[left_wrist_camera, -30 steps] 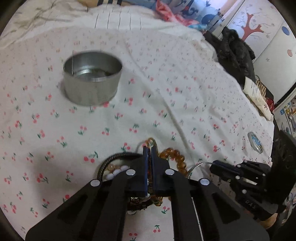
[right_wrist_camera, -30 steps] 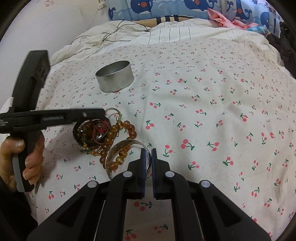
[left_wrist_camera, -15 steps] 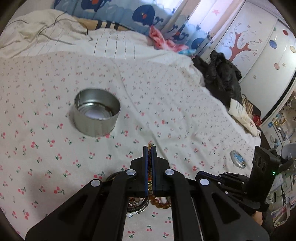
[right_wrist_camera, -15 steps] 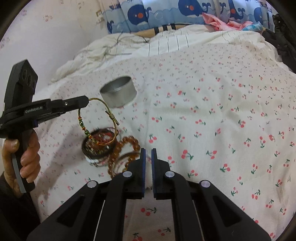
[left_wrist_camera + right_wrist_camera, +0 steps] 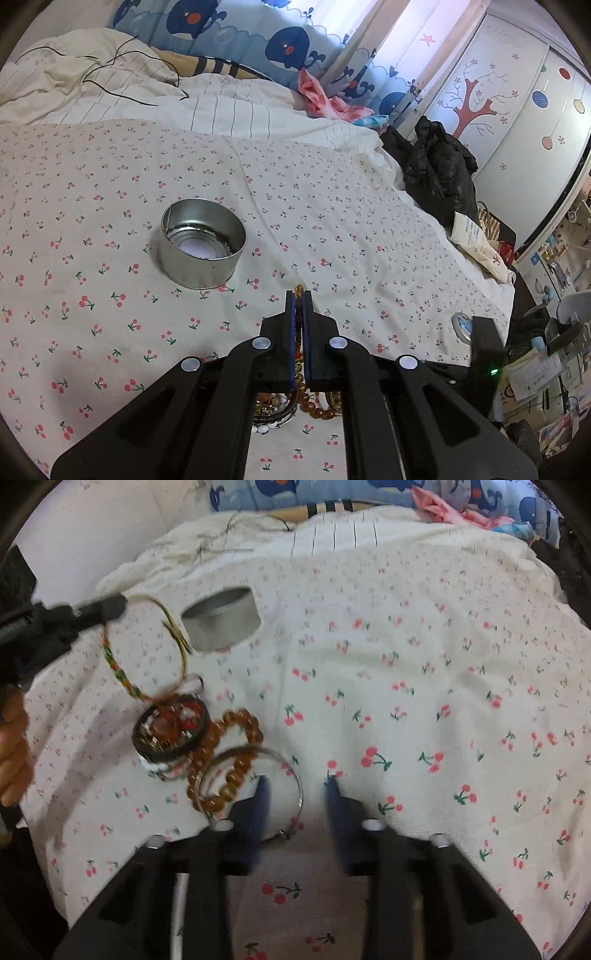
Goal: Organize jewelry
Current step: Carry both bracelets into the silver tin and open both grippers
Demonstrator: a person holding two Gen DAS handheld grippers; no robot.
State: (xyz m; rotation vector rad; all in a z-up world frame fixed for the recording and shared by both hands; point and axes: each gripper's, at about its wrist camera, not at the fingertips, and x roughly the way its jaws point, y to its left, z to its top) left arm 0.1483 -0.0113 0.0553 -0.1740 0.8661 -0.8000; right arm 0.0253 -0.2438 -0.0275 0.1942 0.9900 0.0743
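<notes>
Left tongs (image 5: 298, 295) pinching thin braided gold-green cord bracelet (image 5: 118, 672), lifted above bed, round silver metal tin (image 5: 202, 243) at 10 o'clock. Right tongs (image 5: 295, 781) spread over silver wire bangle (image 5: 295, 775)

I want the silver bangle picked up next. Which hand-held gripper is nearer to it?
Right. The right hand-held gripper hangs open right at the silver bangle; the left hand-held gripper is up near the tin, holding a braided bracelet.
</notes>
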